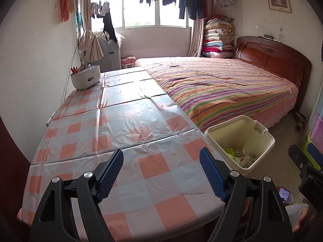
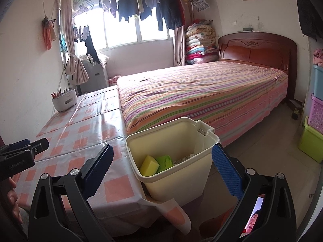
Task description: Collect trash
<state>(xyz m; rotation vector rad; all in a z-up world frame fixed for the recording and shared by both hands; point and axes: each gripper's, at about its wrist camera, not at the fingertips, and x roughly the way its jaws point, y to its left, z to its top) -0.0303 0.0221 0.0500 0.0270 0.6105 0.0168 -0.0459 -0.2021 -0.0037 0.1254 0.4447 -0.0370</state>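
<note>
Table (image 1: 113,121), centre frame, bare of litter. Bin (image 2: 171,141), lower centre, holds the trash: sponge (image 2: 149,165), green pack (image 2: 165,161). Left gripper (image 1: 161,173) and right gripper (image 2: 161,173), bottom, both released and empty. Best practice: scan the cloth before stopping.

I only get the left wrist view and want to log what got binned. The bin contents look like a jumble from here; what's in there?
Observer: The right wrist view shows a yellow sponge against the near wall of the bin.
Operator: Anything beside it?
Observer: A green packet lies touching the sponge, toward the bin's middle.
Operator: Is the right gripper holding anything?
Observer: No, the right gripper is open with nothing between its fingers, pointing at the bin.
</note>
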